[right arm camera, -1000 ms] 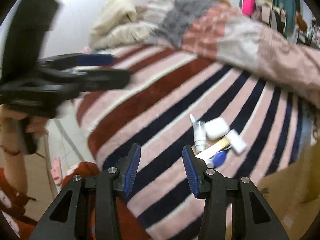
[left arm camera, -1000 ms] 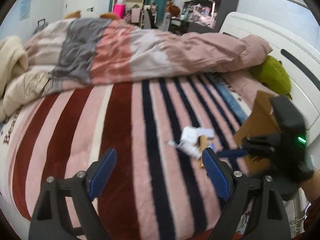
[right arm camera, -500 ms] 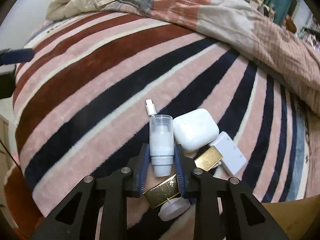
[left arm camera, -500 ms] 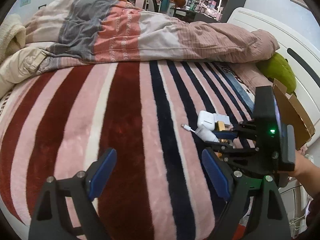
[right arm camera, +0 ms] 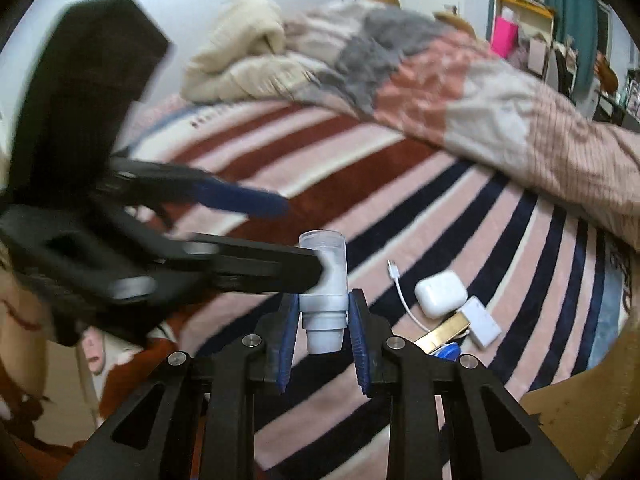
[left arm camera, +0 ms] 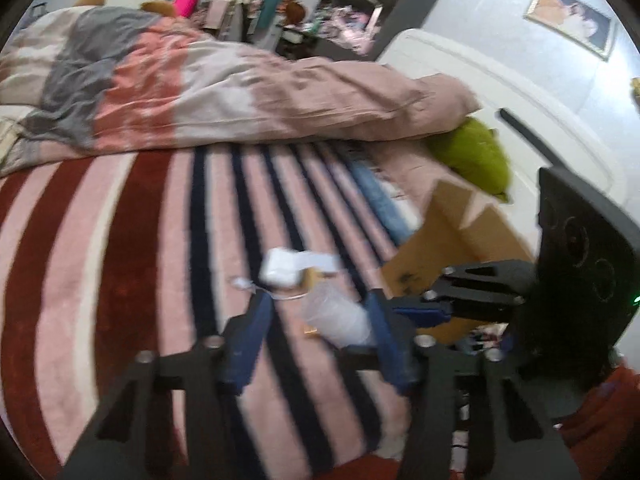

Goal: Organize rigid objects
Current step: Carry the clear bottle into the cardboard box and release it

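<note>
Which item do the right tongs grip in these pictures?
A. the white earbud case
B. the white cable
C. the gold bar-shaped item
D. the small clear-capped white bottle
D: in the right wrist view the right tongs clamp the small bottle by its base, while the earbud case, gold item and cable lie on the striped blanket.

Both views: even, soft indoor light, faint shadows. Motion blur throughout, heaviest at left. Fisheye bending, dark corner vignette.
</note>
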Demonstrator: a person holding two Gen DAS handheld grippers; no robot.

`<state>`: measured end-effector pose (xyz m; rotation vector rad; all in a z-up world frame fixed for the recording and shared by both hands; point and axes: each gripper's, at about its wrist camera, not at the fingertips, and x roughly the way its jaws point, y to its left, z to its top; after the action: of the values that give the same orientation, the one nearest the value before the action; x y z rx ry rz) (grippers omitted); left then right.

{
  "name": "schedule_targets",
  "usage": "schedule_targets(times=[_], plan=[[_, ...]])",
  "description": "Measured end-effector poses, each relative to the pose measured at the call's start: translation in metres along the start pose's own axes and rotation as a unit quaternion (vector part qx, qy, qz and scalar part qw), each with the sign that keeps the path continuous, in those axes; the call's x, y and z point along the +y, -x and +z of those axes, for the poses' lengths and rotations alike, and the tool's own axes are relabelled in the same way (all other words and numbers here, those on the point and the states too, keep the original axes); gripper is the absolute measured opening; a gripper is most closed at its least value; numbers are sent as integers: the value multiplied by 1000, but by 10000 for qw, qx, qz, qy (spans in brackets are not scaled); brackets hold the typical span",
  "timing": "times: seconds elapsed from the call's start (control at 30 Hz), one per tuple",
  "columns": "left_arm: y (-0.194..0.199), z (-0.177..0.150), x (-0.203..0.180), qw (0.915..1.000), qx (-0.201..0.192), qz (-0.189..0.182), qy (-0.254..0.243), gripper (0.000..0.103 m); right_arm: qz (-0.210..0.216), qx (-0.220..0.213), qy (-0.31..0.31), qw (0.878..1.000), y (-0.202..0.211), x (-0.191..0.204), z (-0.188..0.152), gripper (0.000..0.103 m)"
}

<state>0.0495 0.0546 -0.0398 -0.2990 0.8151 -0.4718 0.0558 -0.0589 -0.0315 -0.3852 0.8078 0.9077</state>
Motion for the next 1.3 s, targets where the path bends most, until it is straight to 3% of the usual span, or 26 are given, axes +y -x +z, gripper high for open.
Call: schedule_targets(times=[0.2,0.43,0.57,0.7,0.87,0.93,0.97,1.0,1.07,1.3], plan=[[-2,18,-54,9992,-14,-145,-379,33,-42,-395,-203,9990,44,-17,-13,20],[-24,53,-130,9944,120,-214,-1028,33,-402,-819,-458,9948,105,-52,-31,20],[-56,68,-167,9901,431,-338,-1290,33,-626,-867,-722,9916,132,-79,-46,20],[-98,68,-191,9843,912,-457,-1444,33,-797,-597,-1038,9896,142,-108,-65,20],[-130,64,-203,9790,1259,-410,-1548,33,-757,-222,-1466,9860,138,-135,-86,20],[-133,64,-204,9787,1273,-339,-1573,37,-718,-112,-1561,9851,135,-140,-90,20],[-133,65,-203,9792,1257,-315,-1560,45,-698,-63,-1611,9844,134,-141,-92,20],[-130,67,-199,9809,1184,-266,-1521,55,-683,-7,-1665,9837,133,-142,-93,20],[-120,69,-193,9838,1027,-193,-1458,63,-690,96,-1738,9823,128,-144,-93,20],[-49,71,-145,9928,222,369,-1119,74,-660,-185,-1489,9865,135,-121,-79,28]])
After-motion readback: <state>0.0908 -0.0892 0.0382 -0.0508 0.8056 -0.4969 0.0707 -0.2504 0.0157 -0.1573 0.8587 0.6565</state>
